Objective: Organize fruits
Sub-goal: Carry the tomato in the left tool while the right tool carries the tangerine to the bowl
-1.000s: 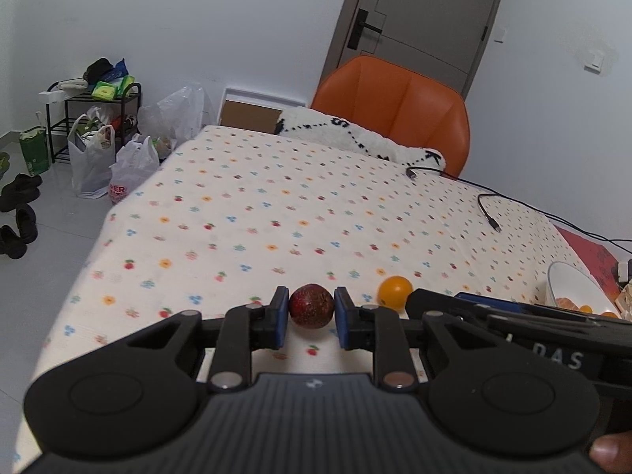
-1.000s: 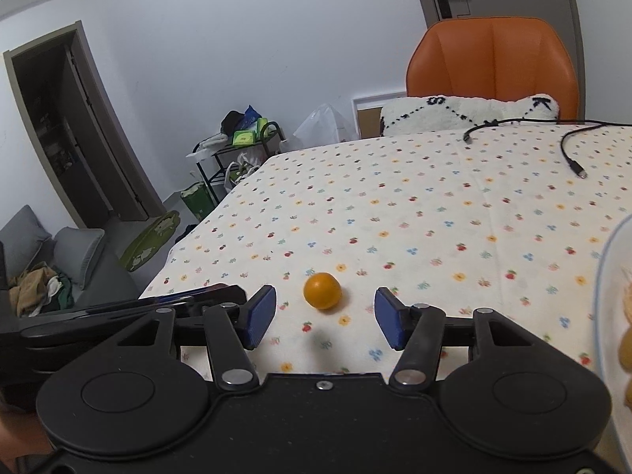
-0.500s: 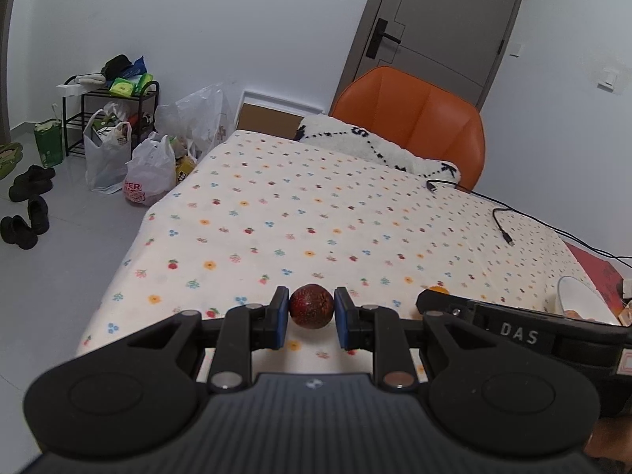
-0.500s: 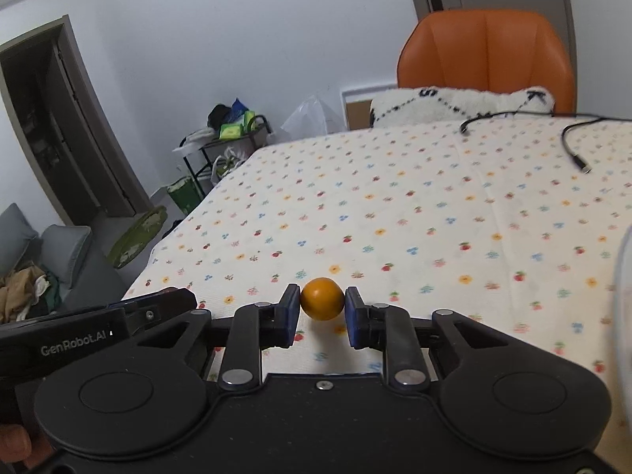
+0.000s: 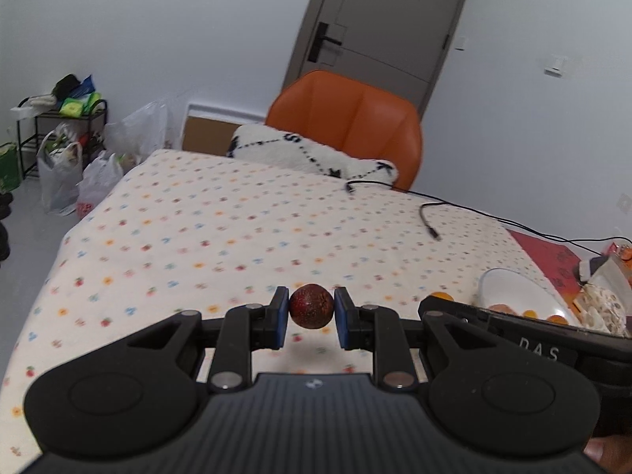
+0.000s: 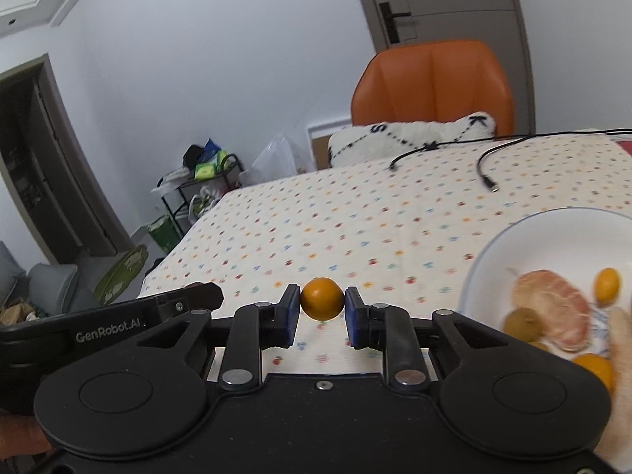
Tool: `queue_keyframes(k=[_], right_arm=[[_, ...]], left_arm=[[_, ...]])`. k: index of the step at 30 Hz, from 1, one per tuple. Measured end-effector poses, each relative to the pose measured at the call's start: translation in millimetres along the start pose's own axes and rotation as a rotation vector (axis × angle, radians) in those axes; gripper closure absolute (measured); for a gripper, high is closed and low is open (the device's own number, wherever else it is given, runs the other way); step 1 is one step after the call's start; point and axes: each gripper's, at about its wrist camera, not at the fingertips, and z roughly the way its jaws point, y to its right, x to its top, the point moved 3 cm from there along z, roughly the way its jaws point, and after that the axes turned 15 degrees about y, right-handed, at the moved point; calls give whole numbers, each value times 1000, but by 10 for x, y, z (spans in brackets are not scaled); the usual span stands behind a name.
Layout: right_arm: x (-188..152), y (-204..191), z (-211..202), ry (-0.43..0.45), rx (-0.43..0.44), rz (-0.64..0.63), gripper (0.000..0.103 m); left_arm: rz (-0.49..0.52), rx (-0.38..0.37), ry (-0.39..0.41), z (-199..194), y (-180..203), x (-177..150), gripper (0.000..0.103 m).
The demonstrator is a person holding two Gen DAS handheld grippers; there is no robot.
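The orange sits pinched between the blue pads of the right gripper, lifted clear of the counter with its spotted cloth showing beneath. The jaws are clenched on it from both sides. Just to its right is the plate, already holding a peeled pinkish fruit, a small brownish one and a few small orange ones.

The left gripper likewise has its jaws closed on a dark red fruit, also held off the cloth. From that side the plate lies well off to the right, beyond the other tool.

Both fruits look to be in the carrying step: picked up, not yet set down. Next, I would guess, the right hand swings a little rightward over the plate's bare near-left part, lowers and lets go gently, since a round fruit may roll or knock the others. The left one has farther to travel and would do well to wait its turn, as the two tools are close together.

Readable writing: "GenRobot.AI" on the left tool's side as seen by the right camera, and "DAS" on the right tool's side as seen by the left camera.
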Motion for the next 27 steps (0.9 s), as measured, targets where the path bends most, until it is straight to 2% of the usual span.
queue_keyframes(k=[27], right_arm=[[303,858,-848,143,-123,46,80]], left_arm=[[86,-154,2,-44,1141,-74,80]])
